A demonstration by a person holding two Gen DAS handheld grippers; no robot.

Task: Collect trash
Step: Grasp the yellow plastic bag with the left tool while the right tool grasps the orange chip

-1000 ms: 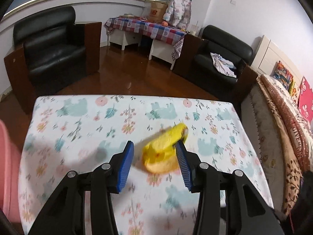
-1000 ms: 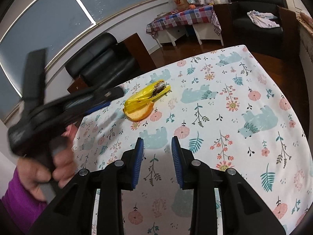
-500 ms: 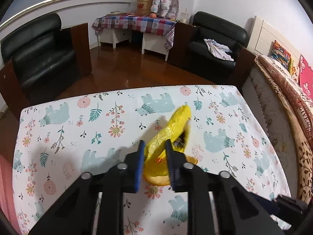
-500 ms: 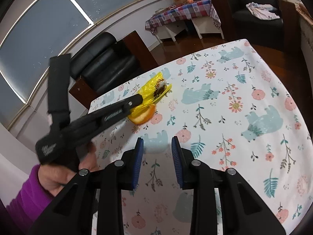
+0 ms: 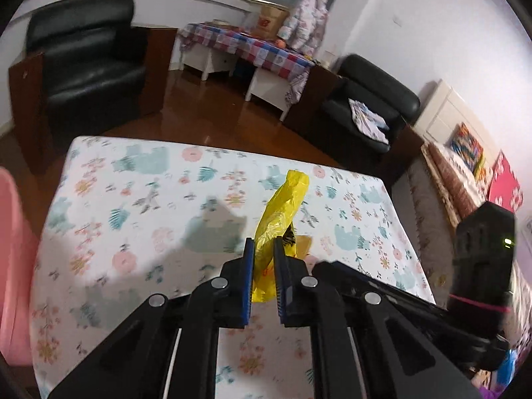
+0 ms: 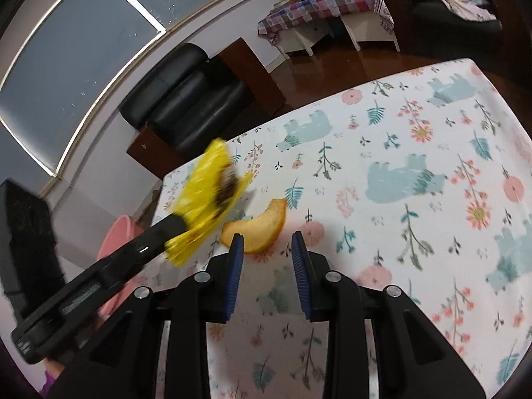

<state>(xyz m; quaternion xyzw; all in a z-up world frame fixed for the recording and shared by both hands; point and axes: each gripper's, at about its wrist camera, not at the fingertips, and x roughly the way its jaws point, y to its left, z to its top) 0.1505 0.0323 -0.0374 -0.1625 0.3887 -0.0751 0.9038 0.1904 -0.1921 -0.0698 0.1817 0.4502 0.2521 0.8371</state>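
Note:
My left gripper (image 5: 264, 249) is shut on a crumpled yellow plastic wrapper (image 5: 281, 214) and holds it above the floral tablecloth (image 5: 139, 206). The right wrist view shows the same wrapper (image 6: 207, 196) lifted off the table, pinched by the left gripper (image 6: 181, 229). An orange peel (image 6: 259, 226) lies on the cloth just in front of my right gripper (image 6: 267, 244), which is open and empty, its fingertips on either side of the peel's near edge. The peel shows partly behind the wrapper in the left wrist view (image 5: 304, 244).
A pink bin (image 6: 116, 239) stands at the table's left side, also seen in the left wrist view (image 5: 13, 252). Black armchairs (image 5: 89, 63) and a checked-cloth table (image 5: 252, 50) stand beyond on the wooden floor. A bed (image 5: 465, 179) is at the right.
My left gripper closed on the yellow wrapper and lifted it off the table, uncovering the orange peel. My right gripper moved forward up to the peel and opened wider.

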